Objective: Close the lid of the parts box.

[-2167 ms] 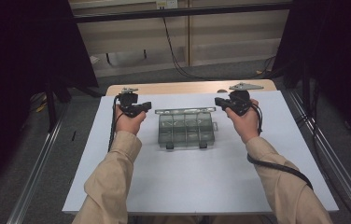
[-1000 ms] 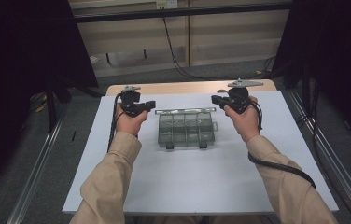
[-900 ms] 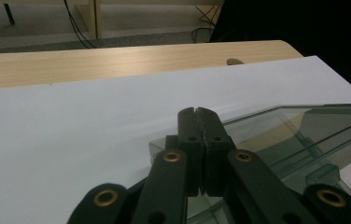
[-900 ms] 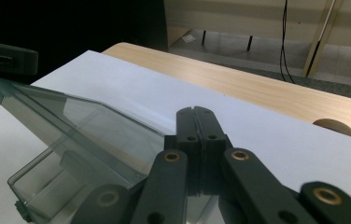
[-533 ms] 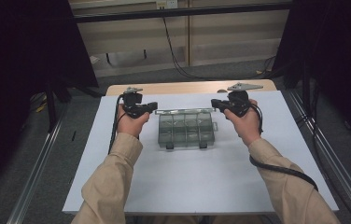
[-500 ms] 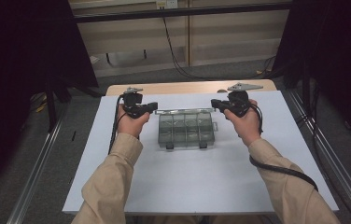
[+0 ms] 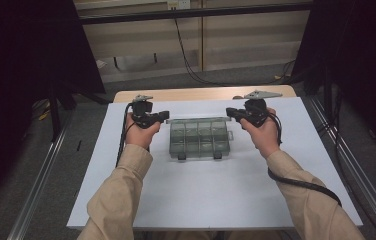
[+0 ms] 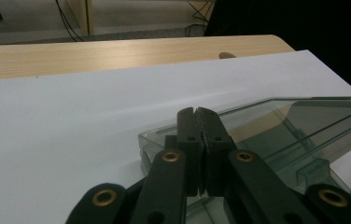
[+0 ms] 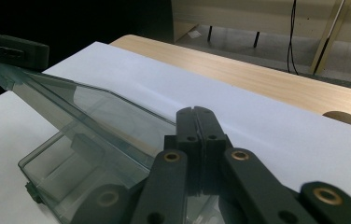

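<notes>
A clear plastic compartment box lies on the white sheet in the middle of the table. Its lid is tilted up from the base, also seen as a sloping pane in the right gripper view. My left gripper is shut at the box's back left corner, its jaws pressed together with nothing visible between them. My right gripper is shut at the back right corner, jaws likewise together. Whether either tip touches the lid I cannot tell.
The wooden table edge shows beyond the sheet. Metal rails run along both sides of the table. A black cable trails from the right gripper over the sleeve. Bare sheet lies in front of the box.
Since the earliest frame both grippers have edged inward toward the box's back corners. Over the last half second nothing visibly moves.
</notes>
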A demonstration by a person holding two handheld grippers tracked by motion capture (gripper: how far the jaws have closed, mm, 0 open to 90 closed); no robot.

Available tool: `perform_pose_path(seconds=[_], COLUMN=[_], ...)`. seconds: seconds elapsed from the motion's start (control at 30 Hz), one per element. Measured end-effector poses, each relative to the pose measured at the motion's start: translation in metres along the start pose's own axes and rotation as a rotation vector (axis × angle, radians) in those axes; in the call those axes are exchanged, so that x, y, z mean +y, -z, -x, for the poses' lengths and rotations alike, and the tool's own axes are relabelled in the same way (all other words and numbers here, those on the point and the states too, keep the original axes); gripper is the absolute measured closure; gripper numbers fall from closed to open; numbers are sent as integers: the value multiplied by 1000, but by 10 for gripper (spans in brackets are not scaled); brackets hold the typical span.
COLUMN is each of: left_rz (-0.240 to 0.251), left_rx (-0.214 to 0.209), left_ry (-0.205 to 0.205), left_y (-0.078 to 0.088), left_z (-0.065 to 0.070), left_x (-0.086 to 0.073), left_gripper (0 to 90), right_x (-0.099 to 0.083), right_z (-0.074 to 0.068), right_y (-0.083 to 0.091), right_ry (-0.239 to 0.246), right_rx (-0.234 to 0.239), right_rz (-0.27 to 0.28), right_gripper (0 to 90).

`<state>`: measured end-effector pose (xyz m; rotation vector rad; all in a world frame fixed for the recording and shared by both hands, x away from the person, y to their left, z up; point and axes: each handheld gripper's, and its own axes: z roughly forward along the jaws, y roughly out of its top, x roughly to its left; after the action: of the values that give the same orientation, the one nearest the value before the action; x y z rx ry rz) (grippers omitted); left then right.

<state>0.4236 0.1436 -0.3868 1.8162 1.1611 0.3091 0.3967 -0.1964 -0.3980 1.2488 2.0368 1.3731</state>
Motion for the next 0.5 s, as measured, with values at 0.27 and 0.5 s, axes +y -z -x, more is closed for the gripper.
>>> perform_pose_path(seconds=[0.27,0.5], left_rz=[-1,1], left_rx=[2,-6], left_ry=[-14,-16], left_y=[0,3], left_z=[2,2], left_x=[-2,-4], left_gripper=[893,894], right_x=[-2,-4], right_z=[-2,-4], right_y=[0,1], right_ry=[0,10], right_rx=[5,12], right_rz=[1,1], right_gripper=[900,899])
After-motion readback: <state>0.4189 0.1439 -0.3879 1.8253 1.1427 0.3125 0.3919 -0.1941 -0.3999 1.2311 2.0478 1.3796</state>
